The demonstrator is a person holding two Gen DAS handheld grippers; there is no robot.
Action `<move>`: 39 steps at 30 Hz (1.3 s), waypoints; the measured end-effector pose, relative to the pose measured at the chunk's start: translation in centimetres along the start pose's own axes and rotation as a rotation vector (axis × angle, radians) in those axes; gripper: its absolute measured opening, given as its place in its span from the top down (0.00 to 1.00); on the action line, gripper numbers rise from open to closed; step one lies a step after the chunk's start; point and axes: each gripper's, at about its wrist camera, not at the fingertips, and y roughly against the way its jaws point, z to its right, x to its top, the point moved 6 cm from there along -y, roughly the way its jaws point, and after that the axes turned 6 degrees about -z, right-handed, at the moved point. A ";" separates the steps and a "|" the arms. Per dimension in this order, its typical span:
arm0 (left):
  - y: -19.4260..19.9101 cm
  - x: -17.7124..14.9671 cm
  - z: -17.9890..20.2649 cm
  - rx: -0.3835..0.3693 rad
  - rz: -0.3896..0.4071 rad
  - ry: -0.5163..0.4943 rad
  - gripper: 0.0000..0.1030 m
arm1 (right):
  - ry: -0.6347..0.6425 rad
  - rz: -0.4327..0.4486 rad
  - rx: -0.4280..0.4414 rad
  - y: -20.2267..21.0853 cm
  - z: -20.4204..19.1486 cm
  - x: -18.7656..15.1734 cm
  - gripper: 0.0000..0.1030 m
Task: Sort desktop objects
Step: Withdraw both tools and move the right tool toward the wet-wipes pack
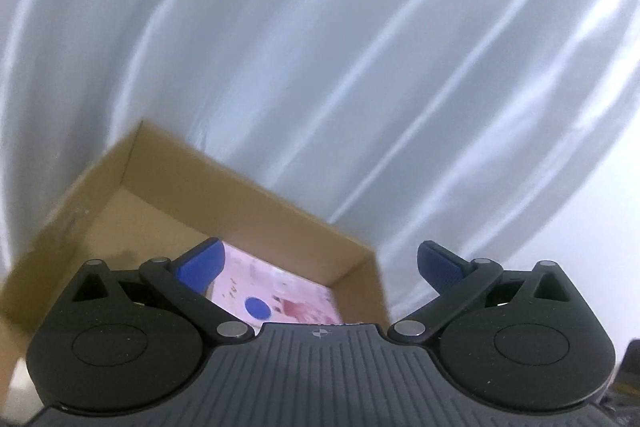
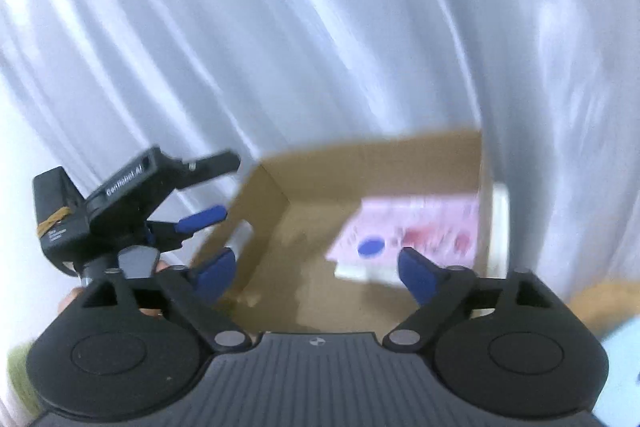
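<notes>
An open brown cardboard box [image 1: 256, 195] stands against a white curtain. It also shows in the right wrist view [image 2: 320, 163]. A pink packet with a blue dot [image 1: 276, 295] lies inside it, also seen in the right wrist view [image 2: 412, 227]. My left gripper [image 1: 320, 263] is open and empty above the box's near right part. In the right wrist view it appears at the left [image 2: 208, 219], held by a hand. My right gripper [image 2: 316, 271] is open and empty in front of the box.
A white pleated curtain [image 1: 360, 47] fills the background. A brown furry thing [image 2: 600, 299] and a light blue thing [image 2: 624, 367] lie at the lower right of the right wrist view. Something green [image 2: 16, 371] shows at the lower left.
</notes>
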 end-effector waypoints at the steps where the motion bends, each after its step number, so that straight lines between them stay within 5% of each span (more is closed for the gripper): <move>1: 1.9 -0.6 0.5 -0.003 0.017 -0.020 0.00 | 0.040 0.028 -0.010 1.5 -0.6 -0.7 0.10; 4: 6.4 -3.1 1.6 0.018 0.034 -0.090 0.00 | 0.064 0.049 -0.025 3.9 -1.4 -3.2 0.10; 8: 9.6 -9.0 2.9 0.133 -0.072 -0.275 0.00 | 0.083 -0.015 -0.013 2.5 -1.4 -7.3 0.14; 14: 7.8 -20.1 1.0 0.194 -0.307 -0.393 0.00 | 0.219 -0.085 -0.055 -2.7 -1.2 -12.7 0.27; 18: 5.4 -24.1 -0.8 0.209 -0.421 -0.397 0.00 | 0.341 -0.182 -0.020 -6.9 -1.9 -16.2 0.31; 27: 2.6 -25.7 -1.6 0.264 -0.425 -0.522 0.01 | 0.635 -0.261 0.026 -12.0 -4.5 -19.4 0.31; 39: 0.5 -26.3 -2.6 0.257 -0.401 -0.612 0.01 | 0.652 -0.253 0.020 -13.7 -4.4 -20.0 0.42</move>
